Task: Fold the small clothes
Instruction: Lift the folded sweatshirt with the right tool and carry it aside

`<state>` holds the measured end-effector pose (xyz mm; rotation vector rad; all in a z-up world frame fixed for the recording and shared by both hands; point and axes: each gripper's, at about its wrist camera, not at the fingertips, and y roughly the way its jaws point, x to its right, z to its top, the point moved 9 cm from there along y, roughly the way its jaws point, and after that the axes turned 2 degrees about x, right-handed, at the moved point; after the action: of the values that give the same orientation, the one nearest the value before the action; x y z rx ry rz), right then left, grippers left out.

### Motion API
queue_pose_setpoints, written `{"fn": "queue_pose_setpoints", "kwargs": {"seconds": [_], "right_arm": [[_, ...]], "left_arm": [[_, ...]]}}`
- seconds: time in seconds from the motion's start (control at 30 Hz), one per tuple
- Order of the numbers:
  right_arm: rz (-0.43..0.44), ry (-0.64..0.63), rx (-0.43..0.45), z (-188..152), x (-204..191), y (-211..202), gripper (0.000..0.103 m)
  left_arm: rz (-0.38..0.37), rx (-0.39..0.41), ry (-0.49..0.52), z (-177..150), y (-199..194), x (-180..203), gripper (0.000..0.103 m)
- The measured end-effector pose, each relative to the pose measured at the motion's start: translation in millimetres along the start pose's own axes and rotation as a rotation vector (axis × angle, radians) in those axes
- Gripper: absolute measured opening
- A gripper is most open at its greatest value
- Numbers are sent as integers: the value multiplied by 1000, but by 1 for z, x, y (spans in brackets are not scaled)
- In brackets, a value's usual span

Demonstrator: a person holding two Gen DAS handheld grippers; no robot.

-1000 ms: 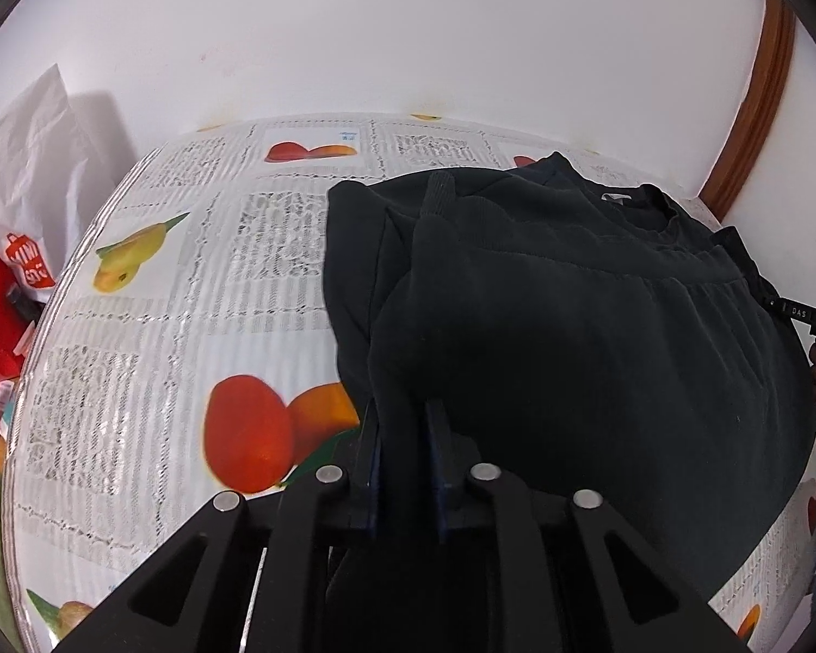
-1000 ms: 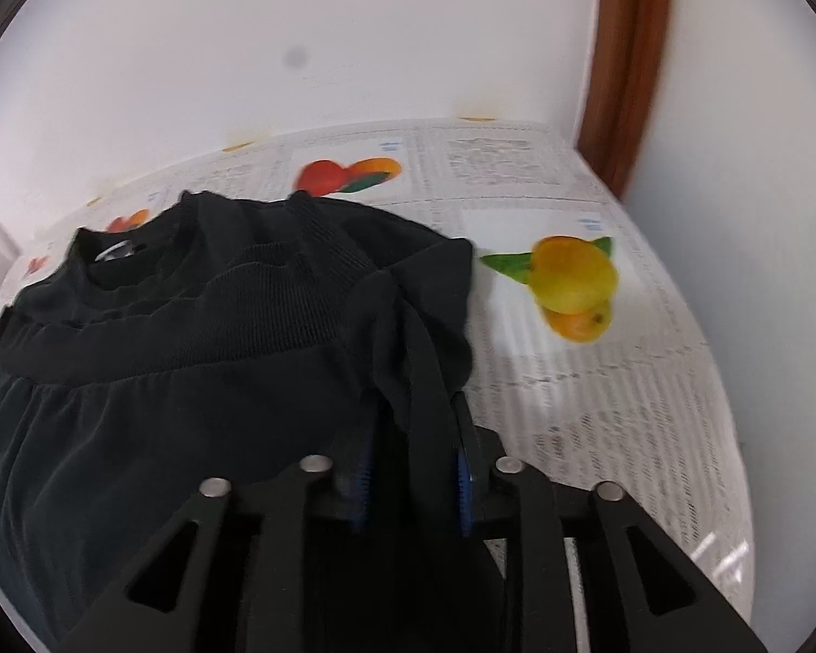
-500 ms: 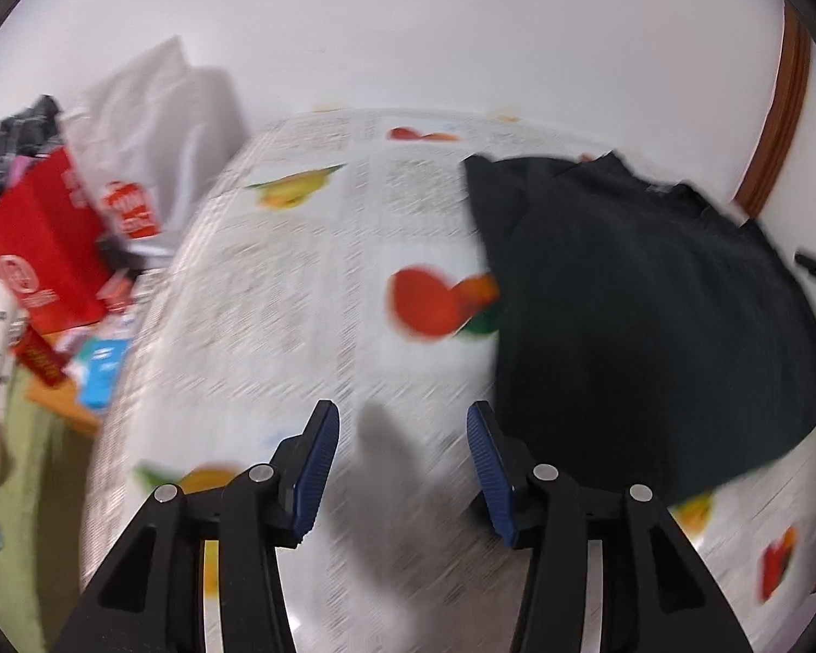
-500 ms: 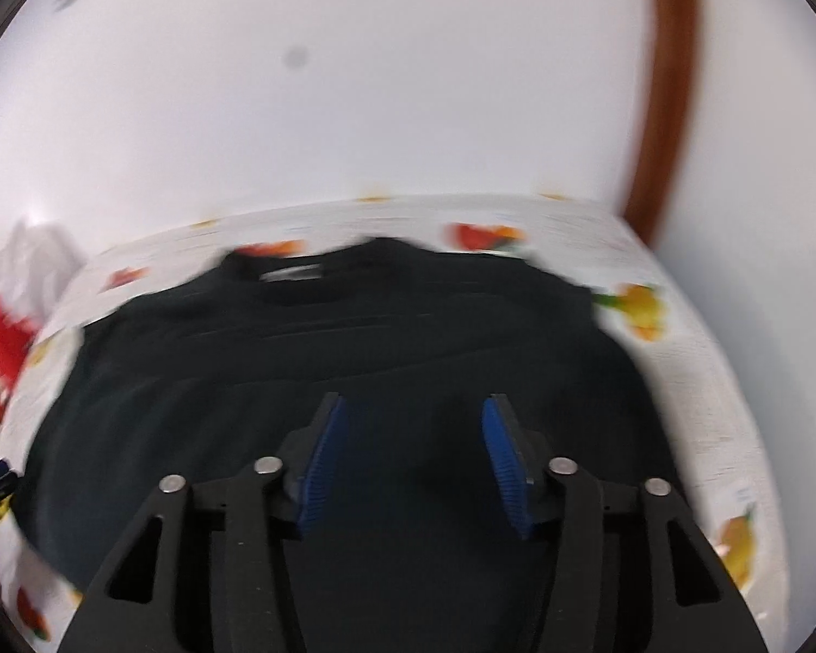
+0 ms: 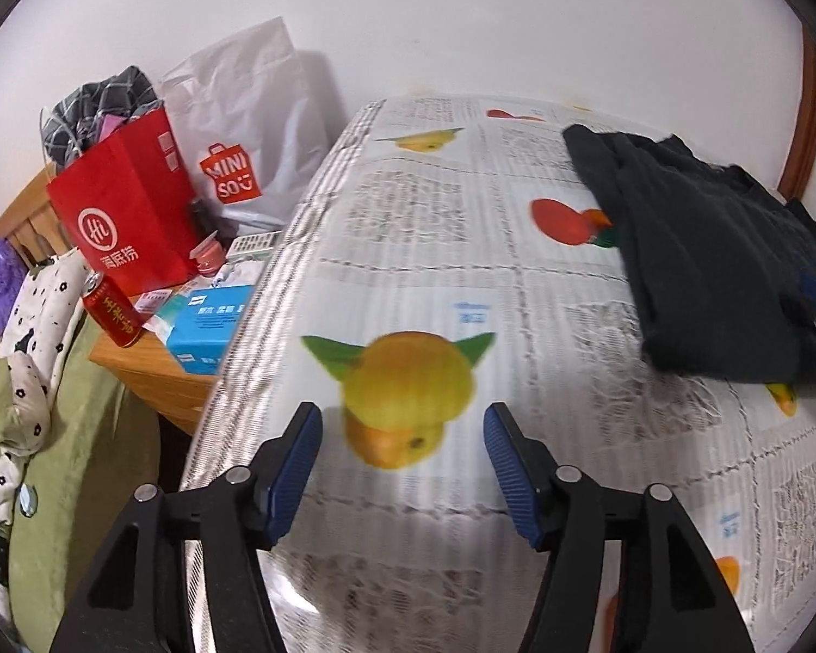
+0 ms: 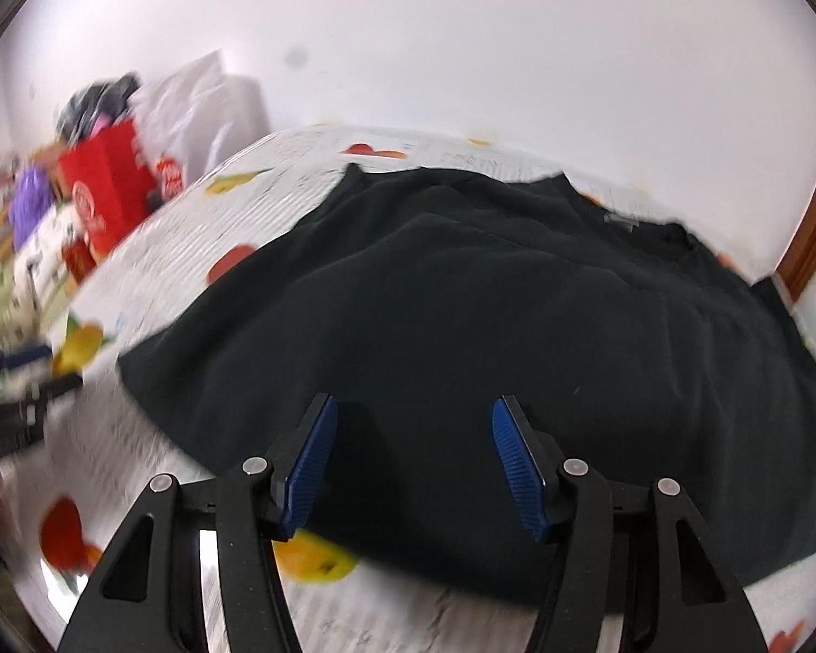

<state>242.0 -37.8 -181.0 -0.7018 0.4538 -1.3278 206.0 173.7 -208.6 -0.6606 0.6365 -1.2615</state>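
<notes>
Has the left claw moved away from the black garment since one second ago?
Yes. The left claw is opening, empty, over the printed yellow fruit; the black garment lies far right.

My tongs' ribbed pads (image 5: 294,465) are blue. The soft folded garment (image 6: 517,359) is black, the newsprint-patterned tablecloth (image 5: 462,272) white with red, yellow, orange fruit.

Two close, down-tilted wrist views, both sharing the black garment (image 5: 702,250) (image 6: 517,359).

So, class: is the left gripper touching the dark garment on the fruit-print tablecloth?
Apart. In the left wrist view the left gripper is opening with only tablecloth between its pads, and the dark garment lies well off to the right.
</notes>
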Motion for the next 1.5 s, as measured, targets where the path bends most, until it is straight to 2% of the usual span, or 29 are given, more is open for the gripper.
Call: {"fn": "queue_pose_setpoints", "kwargs": {"seconds": [0.1,0.17,0.23,0.4,0.5,0.67,0.77,0.8,0.87,0.93,1.0,1.07,1.13,1.17,1.23,1.33,1.37,1.5], "right_arm": [[81,-3,-44,-17,-21,-7,59],[90,-41,-30,-24,-32,-16,60],[64,-105,-2,-27,-43,-17,65],[24,-264,6,-28,-78,-11,65],[-40,-348,8,-24,-89,-1,65],[-115,-432,26,-13,-100,13,65],[-144,-434,39,-4,-100,20,64],[-140,-426,39,-1,-100,24,61],[-120,-408,38,3,-100,30,49],[-117,-414,44,6,-103,36,30],[-126,-419,43,8,-105,37,23],[-79,-350,37,16,-101,32,18],[13,-224,39,29,-89,22,17],[61,-162,55,39,-79,14,17],[102,-76,108,56,-55,-5,16],[129,57,199,82,-1,-38,15],[150,137,231,89,29,-52,15],[134,343,297,82,131,-81,13]], "left_arm": [[-27,-7,-25,0,3,-2,65],[-33,-13,-20,-2,5,-1,71],[-31,-17,-14,-2,6,1,75],[-46,-24,-37,-3,7,-2,79],[-40,-23,-33,-3,7,-2,80],[-47,-25,-39,-4,8,-3,81],[-48,-25,-40,-4,8,-3,81],[-48,-25,-40,-4,8,-3,81],[-45,-25,-39,-4,8,-3,82],[-46,-25,-39,-4,8,-3,82],[-46,-25,-40,-4,8,-3,82],[-44,-25,-40,-4,8,-3,83],[-41,-26,-39,-4,8,-4,84],[-40,-26,-40,-4,9,-4,84],[-41,-27,-41,-4,9,-3,84],[-41,-27,-41,-4,9,-3,84],[-40,-28,-41,-4,9,-3,85],[-40,-29,-42,-5,9,-3,85]]}}
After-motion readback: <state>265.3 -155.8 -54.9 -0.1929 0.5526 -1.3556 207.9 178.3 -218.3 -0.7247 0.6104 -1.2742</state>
